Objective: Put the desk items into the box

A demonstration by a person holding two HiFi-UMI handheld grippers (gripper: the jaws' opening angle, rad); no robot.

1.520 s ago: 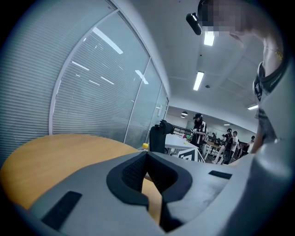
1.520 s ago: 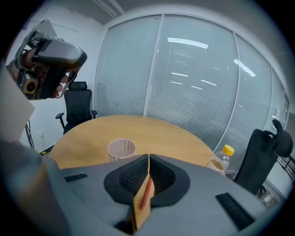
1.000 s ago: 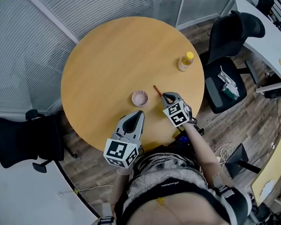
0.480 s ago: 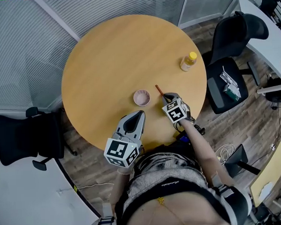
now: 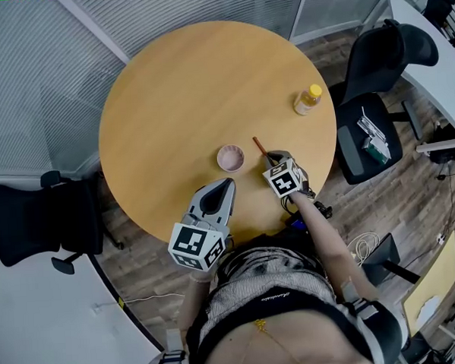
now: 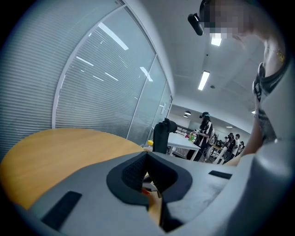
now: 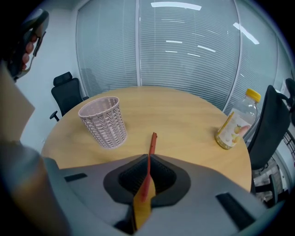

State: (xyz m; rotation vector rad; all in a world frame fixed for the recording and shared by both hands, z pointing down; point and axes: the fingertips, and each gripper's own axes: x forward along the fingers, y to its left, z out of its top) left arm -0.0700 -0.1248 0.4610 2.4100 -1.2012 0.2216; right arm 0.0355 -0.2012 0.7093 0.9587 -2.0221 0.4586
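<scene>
While our right gripper (image 5: 270, 160) pinches the red pencil (image 7: 150, 150), which points ahead past the jaws | pink basket (image 7: 104, 121) near, left of its tip | left gripper (image 5: 227, 183) closed, empty.

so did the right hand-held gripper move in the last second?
Yes, a little. The right hand-held gripper, shut on the red pen, has edged toward the pink cup and sunk toward the table.

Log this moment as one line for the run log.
right gripper: shut on red stick, beside basket, not in it | left gripper: shut, empty | bottle: upright on table
</scene>
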